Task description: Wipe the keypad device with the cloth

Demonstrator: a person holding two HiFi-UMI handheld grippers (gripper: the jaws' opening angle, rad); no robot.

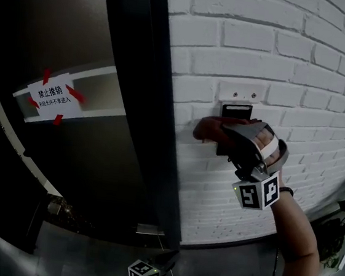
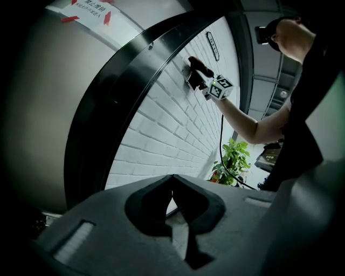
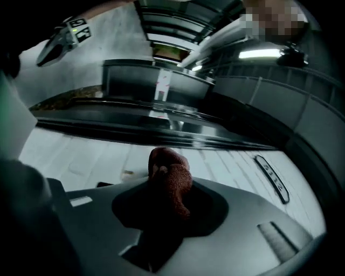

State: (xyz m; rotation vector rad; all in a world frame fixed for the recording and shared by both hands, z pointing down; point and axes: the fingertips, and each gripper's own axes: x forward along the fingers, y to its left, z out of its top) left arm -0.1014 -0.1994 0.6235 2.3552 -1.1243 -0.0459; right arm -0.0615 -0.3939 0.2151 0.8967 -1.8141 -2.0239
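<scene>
A black keypad device (image 1: 236, 110) is mounted on the white brick wall (image 1: 263, 46) under a small white plate. My right gripper (image 1: 221, 135) is pressed against the wall just below the keypad's visible top, shut on a reddish-brown cloth (image 1: 206, 129). The right gripper view shows the cloth (image 3: 170, 180) bunched between the jaws, with the wall right behind it. Most of the keypad is hidden by the gripper and cloth. My left gripper (image 2: 173, 179) hangs low, far from the wall device; its jaws meet at the tips with nothing between them. Its marker cube (image 1: 144, 274) sits at the bottom edge of the head view.
A dark door frame (image 1: 146, 100) runs left of the brick wall, and beyond it is a curved door with a taped paper notice (image 1: 54, 97). A potted plant (image 2: 233, 159) stands by the wall at the right. A cable trails from the person's right arm (image 1: 294, 235).
</scene>
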